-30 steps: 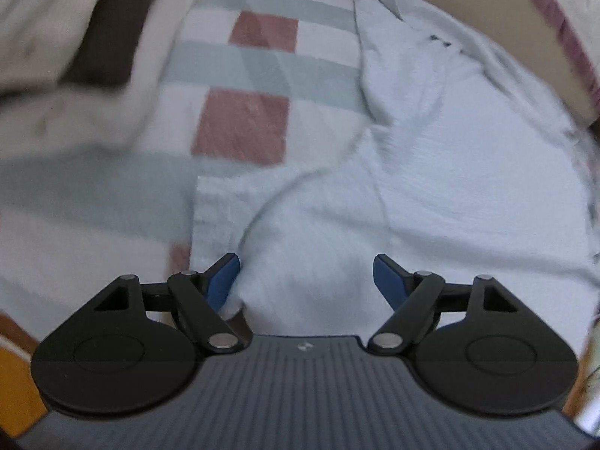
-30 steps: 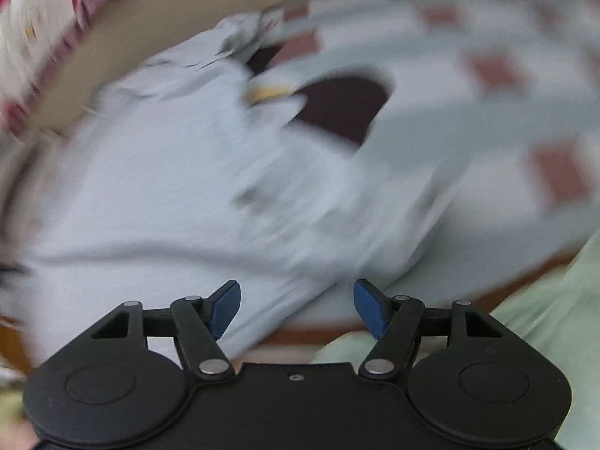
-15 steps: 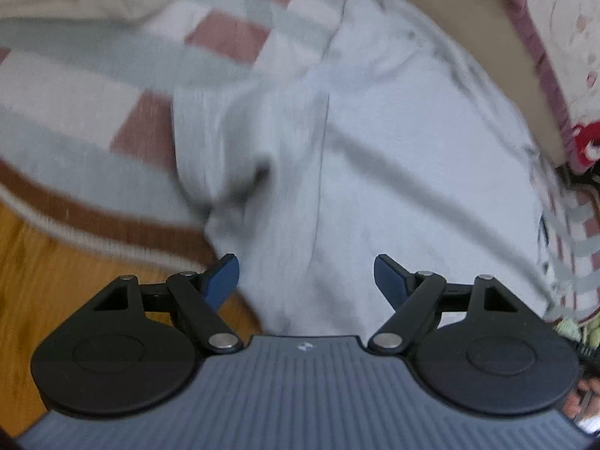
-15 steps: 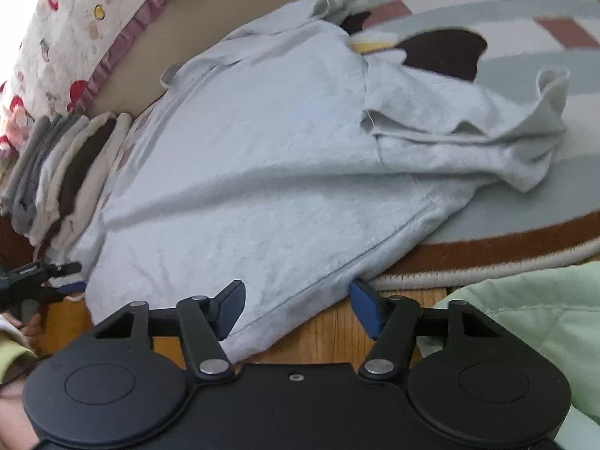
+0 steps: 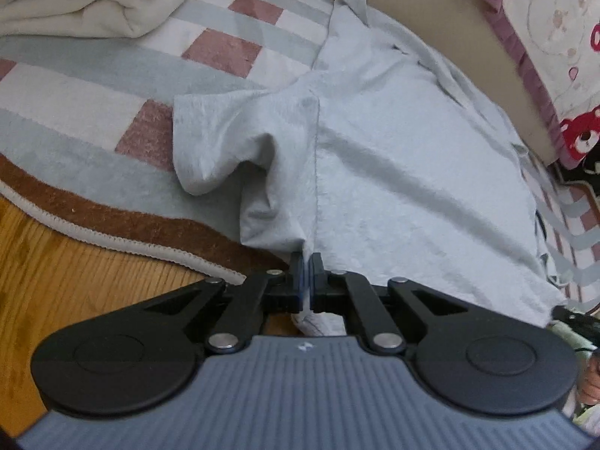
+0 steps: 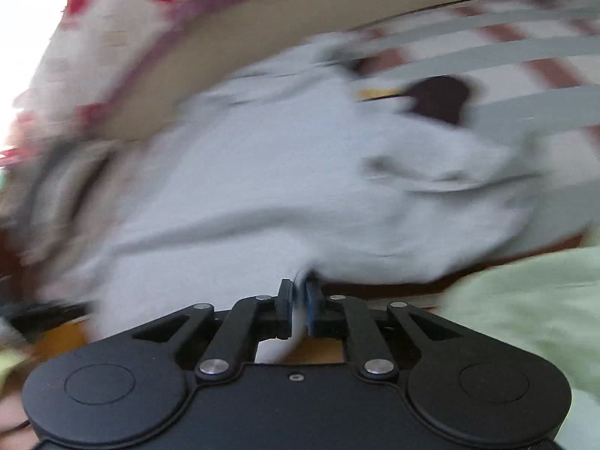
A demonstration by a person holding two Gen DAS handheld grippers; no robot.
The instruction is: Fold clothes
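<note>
A light grey T-shirt (image 5: 393,157) lies spread on a checked rug (image 5: 93,86), one short sleeve (image 5: 221,138) crumpled to its left. My left gripper (image 5: 306,262) is shut on the shirt's near edge, beside the side seam. In the blurred right wrist view the same shirt (image 6: 243,187) fills the middle, and my right gripper (image 6: 299,285) is shut on its near hem, with cloth pinched between the blue pads.
Folded cream and brown clothes (image 5: 75,3) lie at the rug's far left. Wooden floor (image 5: 56,270) borders the rug's brown edge. A tan cushion edge (image 5: 450,18) and a red-patterned fabric (image 5: 555,37) lie beyond the shirt. A pale green cloth (image 6: 532,307) is at the right.
Both grippers were open above the shirt; both have closed on its near edge. The right view has become blurred with motion.
</note>
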